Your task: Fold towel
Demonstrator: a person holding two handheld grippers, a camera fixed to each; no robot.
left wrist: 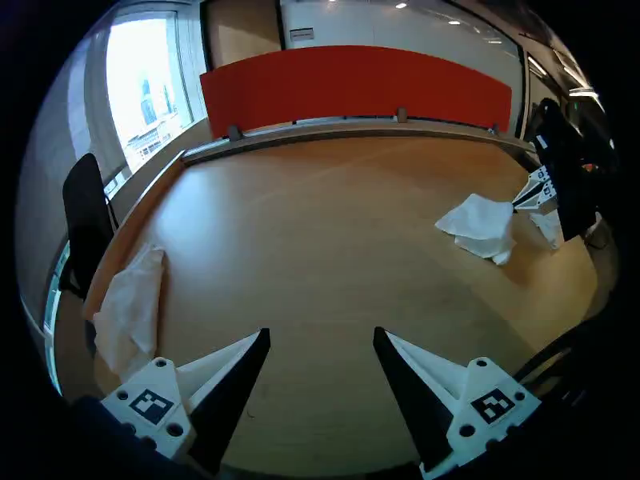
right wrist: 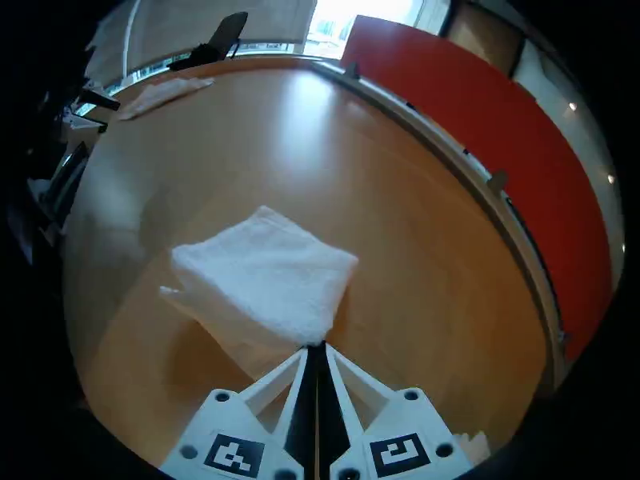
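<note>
Towel [right wrist: 268, 284] on table [right wrist: 400, 200], corner pinched by right tongs [right wrist: 318, 346]; left tongs [left wrist: 320, 336] spread, empty.

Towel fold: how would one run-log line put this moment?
task: fold towel | right gripper: shut on white towel corner | left gripper: open, empty, over wooden table

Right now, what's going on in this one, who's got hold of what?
A person is working on a towel with two handheld grippers. The right gripper is shut on one corner of the white towel, which lies partly folded and rumpled on the wooden table. The left gripper is open and holds nothing, hovering over bare wood well away from the towel. A second white cloth lies untouched at the table's far edge. The fold looks unfinished.
</note>
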